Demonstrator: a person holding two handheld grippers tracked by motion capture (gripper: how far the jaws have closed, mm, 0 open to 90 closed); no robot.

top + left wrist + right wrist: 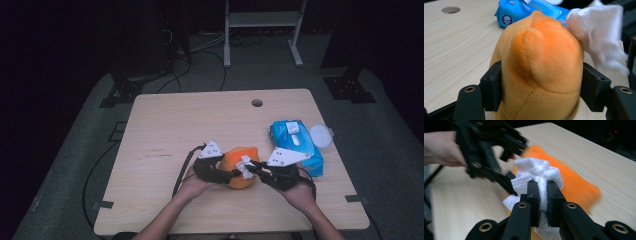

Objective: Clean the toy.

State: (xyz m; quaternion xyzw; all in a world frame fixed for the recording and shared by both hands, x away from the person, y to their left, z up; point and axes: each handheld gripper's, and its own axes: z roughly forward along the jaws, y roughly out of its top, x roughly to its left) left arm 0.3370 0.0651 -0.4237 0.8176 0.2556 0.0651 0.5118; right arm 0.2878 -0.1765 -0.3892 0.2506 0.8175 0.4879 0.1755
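Risk was slippage: your left tongs [540,87] clamped the orange plush toy [539,65] on the bench [165,125] while your right tongs [543,195] pinched the white wipe [537,173] against it, so hard rubbing could've twisted it loose.

You won't find much to read here. The blue wipes pack [524,11] carries a round dark-blue emblem with a white mark on its end, seen in your left gripper view, but its lettering is too small to make out. On the pack's top there's a small red mark, also unreadable. Nothing else carries writing you can read.
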